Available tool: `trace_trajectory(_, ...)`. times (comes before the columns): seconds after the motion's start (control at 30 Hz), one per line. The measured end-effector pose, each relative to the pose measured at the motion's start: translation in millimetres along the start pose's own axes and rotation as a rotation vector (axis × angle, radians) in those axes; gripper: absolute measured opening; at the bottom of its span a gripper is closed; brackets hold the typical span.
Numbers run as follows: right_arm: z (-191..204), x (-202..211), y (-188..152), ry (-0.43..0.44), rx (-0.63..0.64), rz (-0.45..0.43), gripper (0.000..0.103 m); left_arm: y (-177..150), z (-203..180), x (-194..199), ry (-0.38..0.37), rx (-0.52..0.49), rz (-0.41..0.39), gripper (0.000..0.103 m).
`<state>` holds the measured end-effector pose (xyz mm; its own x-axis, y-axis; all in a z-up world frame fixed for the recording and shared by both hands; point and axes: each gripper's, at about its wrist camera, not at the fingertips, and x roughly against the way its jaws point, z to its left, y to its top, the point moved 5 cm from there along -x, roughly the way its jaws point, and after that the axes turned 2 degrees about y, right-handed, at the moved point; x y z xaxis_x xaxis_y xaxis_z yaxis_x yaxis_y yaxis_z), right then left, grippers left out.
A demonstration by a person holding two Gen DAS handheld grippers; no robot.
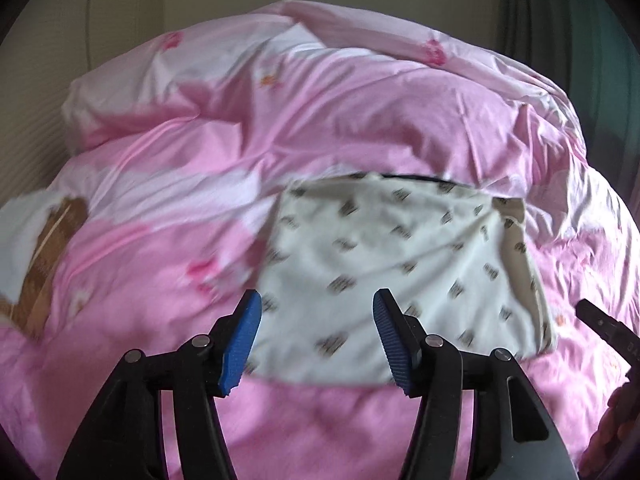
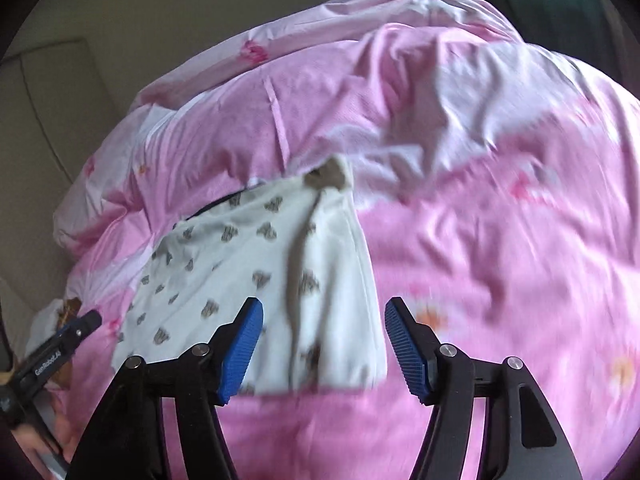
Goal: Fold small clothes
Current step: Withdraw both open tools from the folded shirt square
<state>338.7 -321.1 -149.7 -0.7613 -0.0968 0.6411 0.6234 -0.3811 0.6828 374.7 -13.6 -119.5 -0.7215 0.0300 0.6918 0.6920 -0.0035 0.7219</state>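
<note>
A small white garment (image 1: 400, 248) printed with grey motifs lies folded flat on a pink duvet (image 1: 280, 120). My left gripper (image 1: 318, 298) hovers open over the garment's near edge, with nothing between its blue pads. In the right wrist view the same garment (image 2: 240, 264) shows a grey seam running down its right part. My right gripper (image 2: 325, 304) stands open over the garment's near right corner, its pads touching nothing. Each view catches the other gripper's black tip at its side: the right one (image 1: 600, 320) and the left one (image 2: 60, 344).
The rumpled pink duvet (image 2: 500, 240) covers the whole bed, bunched high at the back. A brown bear print (image 1: 44, 248) sits at its left. A beige wall (image 1: 120, 0) stands behind, a dark teal curtain (image 1: 580, 20) at the back right. A hand (image 1: 616, 420) shows at the right edge.
</note>
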Motion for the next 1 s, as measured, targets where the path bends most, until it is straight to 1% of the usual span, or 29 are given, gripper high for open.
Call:
trace_trajectory(0.1,1.9,11.3,-18.1,-0.02,-0.034,-0.017,0.064,-14.0,21.6,10.8,0.036,0.031,-0.009,0.06)
trace_trajectory(0.23,5.3,16.1,-34.8,-0.014,-0.07,-0.022,0.064,-29.8,45.3,17.0,0.044,0.084,-0.013,0.06)
trace_trajectory(0.37,3.5,16.6,-44.0,-0.01,-0.1,-0.027,0.064,-46.5,58.6,10.4,0.043,0.124,0.0,0.06)
trace_trajectory(0.5,-6.0,15.1,-47.0,-0.017,-0.128,-0.042,0.064,-58.0,57.5,-6.1,0.013,0.139,0.028,0.06)
trace_trajectory(0.67,-18.5,5.7,-50.1,0.0,-0.174,-0.03,0.064,-64.8,51.3,-27.4,-0.037,0.167,0.06,0.059)
trace_trajectory(0.73,-22.8,-0.7,-51.7,0.007,-0.192,-0.023,0.064,-67.1,48.7,-35.9,-0.04,0.166,0.075,0.059)
trace_trajectory(0.83,-25.7,-9.4,-53.0,0.01,-0.187,-0.011,0.064,-69.6,46.3,-47.2,-0.025,0.154,0.089,0.059)
trace_trajectory(1.0,-28.4,-18.2,-53.7,0.006,-0.171,-0.011,0.064,-69.5,44.2,-57.7,-0.041,0.172,0.089,0.059)
